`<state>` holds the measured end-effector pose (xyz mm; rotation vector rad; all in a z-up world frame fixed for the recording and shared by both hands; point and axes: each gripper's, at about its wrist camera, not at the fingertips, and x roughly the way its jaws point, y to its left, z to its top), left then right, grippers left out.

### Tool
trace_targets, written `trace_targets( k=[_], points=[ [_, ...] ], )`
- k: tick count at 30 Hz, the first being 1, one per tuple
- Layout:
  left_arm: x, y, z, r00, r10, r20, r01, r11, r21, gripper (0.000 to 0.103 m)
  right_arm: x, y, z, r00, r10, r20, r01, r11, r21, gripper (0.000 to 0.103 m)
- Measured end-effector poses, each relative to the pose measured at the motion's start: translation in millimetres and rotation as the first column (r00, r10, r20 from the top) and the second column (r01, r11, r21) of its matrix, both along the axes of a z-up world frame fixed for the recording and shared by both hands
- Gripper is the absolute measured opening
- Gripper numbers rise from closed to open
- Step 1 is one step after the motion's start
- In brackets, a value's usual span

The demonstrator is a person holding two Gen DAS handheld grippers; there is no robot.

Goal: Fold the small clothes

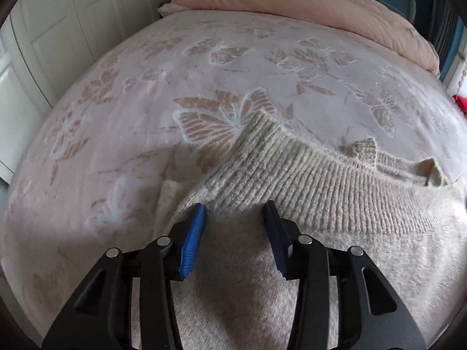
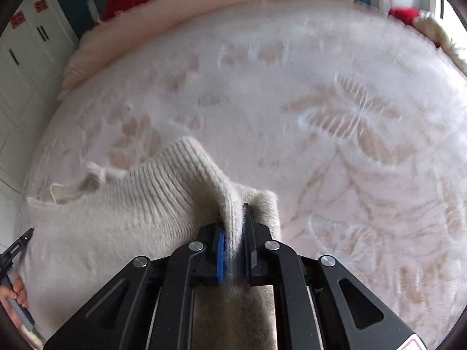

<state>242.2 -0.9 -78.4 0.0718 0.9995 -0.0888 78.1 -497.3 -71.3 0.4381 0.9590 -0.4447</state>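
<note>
Right claw (image 2: pixel 233 227) pinches sweater (image 2: pixel 116 218); left claw (image 1: pixel 235 221) gapes above it.

A cream fuzzy knit sweater (image 1: pixel 335 233) lies spread on the bed's butterfly-patterned blanket (image 1: pixel 204 73), its ribbed band (image 1: pixel 306 172) on the side toward the pink duvet (image 1: pixel 292 3). One end of that ribbed band (image 2: pixel 181 180) is bunched and lifted off the blanket into a raised ridge; the rest lies flat.
</note>
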Motion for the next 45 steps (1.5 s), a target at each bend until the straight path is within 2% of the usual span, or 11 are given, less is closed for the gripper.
trace_targets(
  k=[6, 10, 13, 16, 21, 24, 29, 32, 37, 40, 45],
  points=[
    [-34.7, 0.7, 29.5, 0.999, 0.016, 0.044, -0.012, 0.997, -0.073, 0.041, -39.1, 86.4, 72.0, 0.978, 0.119, 0.17, -0.1, 0.988, -0.12, 0.019],
    [-94.7, -23.2, 47.5, 0.995, -0.052, 0.081, 0.065, 0.985, -0.162, 0.041, -46.9, 173.4, 53.4, 0.936, 0.316, 0.155, -0.317, 0.948, -0.022, 0.018],
    [-118.7, -43.7, 27.8, 0.992, -0.126, 0.025, 0.128, 0.983, -0.134, 0.044, -43.0, 211.0, 16.5, 0.914, 0.403, 0.052, -0.403, 0.915, -0.013, 0.011],
    [-129.7, -50.7, 12.2, 0.989, -0.145, 0.035, 0.147, 0.988, -0.048, 0.045, -59.0, 187.2, 9.3, 0.944, 0.32, 0.075, -0.327, 0.938, 0.115, 0.01],
    [-129.6, -50.0, 17.6, 0.993, -0.121, 0.01, 0.122, 0.991, -0.063, 0.045, -97.1, 140.8, 19.6, 0.983, 0.185, 0.014, -0.185, 0.982, -0.024, 0.015],
    [-137.3, -52.5, 18.9, 0.994, -0.108, 0.006, 0.108, 0.992, -0.064, 0.045, -119.7, 115.7, 7.7, 0.993, 0.111, 0.046, -0.115, 0.99, 0.081, 0.01],
    [-145.1, -41.7, 22.8, 0.996, -0.089, -0.006, 0.088, 0.992, -0.085, 0.046, -145.8, 103.0, 24.0, 0.998, 0.029, 0.063, -0.027, 0.999, -0.029, 0.016],
    [-150.7, -39.7, 25.3, 0.996, -0.092, -0.005, 0.091, 0.993, -0.069, 0.046, -168.2, 84.8, 21.0, 0.995, -0.044, 0.087, 0.04, 0.998, 0.045, 0.015],
    [-164.9, -13.7, 37.7, 0.999, -0.051, 0.012, 0.052, 0.991, -0.121, 0.055, -188.7, 80.8, 37.7, 0.987, -0.101, 0.127, 0.098, 0.995, 0.034, 0.053],
    [-173.7, 38.0, 45.0, 0.995, 0.096, 0.012, -0.089, 0.958, -0.273, 0.072, -195.6, 75.7, 35.6, 0.988, -0.099, 0.119, 0.093, 0.994, 0.055, 0.071],
    [-172.9, 109.1, 30.0, 0.937, 0.343, -0.064, -0.34, 0.859, -0.384, 0.083, -189.9, 57.9, 3.8, 0.984, -0.146, 0.099, 0.117, 0.959, 0.258, 0.075]
  ],
)
